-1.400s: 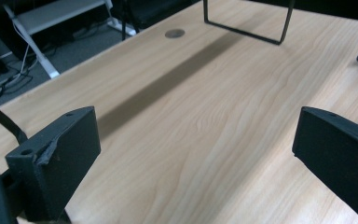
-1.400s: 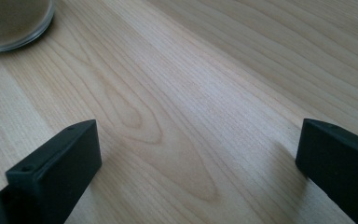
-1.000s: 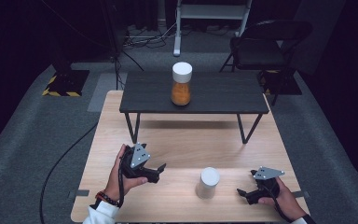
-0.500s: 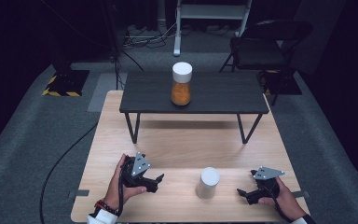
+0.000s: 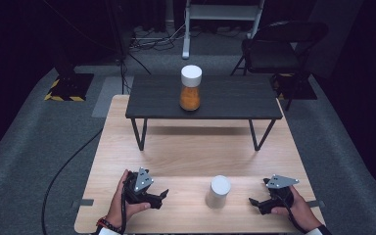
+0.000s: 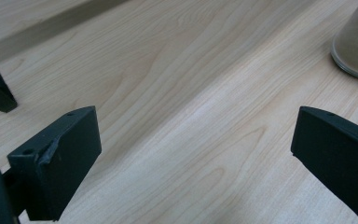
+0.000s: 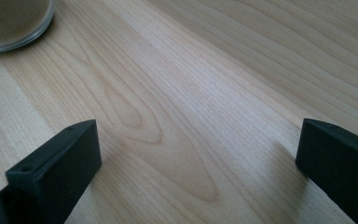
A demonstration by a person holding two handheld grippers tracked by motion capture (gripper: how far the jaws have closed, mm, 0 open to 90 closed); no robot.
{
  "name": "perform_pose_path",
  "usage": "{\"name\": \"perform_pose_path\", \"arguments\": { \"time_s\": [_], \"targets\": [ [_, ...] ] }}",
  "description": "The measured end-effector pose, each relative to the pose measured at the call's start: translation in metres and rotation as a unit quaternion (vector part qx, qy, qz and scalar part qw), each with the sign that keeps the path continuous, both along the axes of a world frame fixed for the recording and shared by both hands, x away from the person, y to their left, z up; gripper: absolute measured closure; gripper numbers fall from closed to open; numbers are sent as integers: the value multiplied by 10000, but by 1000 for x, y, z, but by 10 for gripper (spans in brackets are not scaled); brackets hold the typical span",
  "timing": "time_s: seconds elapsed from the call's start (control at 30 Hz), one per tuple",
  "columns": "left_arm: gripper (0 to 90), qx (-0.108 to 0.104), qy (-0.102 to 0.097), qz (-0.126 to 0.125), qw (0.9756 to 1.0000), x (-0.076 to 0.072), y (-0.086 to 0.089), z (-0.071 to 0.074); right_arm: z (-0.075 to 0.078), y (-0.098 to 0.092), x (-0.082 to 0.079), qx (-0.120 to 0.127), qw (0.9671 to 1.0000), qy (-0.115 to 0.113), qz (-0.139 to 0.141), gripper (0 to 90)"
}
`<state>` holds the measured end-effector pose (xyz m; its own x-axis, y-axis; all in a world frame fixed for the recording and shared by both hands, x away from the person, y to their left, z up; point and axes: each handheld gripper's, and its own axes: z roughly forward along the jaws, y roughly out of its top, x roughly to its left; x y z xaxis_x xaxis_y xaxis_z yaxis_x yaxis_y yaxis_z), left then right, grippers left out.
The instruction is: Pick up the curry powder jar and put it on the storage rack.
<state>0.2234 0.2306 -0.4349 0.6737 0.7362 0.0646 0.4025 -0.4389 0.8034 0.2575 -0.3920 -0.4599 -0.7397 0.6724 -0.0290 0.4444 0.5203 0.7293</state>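
White jar (image 5: 218, 191) unmoved, left gripper (image 5: 162, 197) lowered

Grey carpet floor (image 5: 39, 147), light wooden table (image 5: 186, 152), black folding chair (image 5: 274, 46); dark surroundings

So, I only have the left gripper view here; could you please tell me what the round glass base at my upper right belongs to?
Observer: It is a jar standing upright on the wooden table, between the left tool and the right tool, touched by neither.
Operator: Thank you. Is the right tool open as well?
Observer: Yes, its jaws stand wide apart, with bare wood between them.
Operator: And the black leg at my left edge?
Observer: It belongs to a dark low table standing on the wooden one; a second jar with orange contents and a white cap stands on it.
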Motion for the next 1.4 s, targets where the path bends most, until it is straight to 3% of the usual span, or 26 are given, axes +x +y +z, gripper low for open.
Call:
{"name": "perform_pose_path", "arguments": {
  "time_s": [0.2,1.07,1.4],
  "targets": [
    [17,47,-5,12,10000,-3,0,-1,0,0,0,-1,10000,-1,-3,0],
    [21,411,595,152,9973,13,5,-22,0,0,-1,-8,10000,-2,-12,0],
    [5,360,729,192,9965,18,6,-22,0,0,-1,-8,10000,-3,-11,0]
  ]
}}
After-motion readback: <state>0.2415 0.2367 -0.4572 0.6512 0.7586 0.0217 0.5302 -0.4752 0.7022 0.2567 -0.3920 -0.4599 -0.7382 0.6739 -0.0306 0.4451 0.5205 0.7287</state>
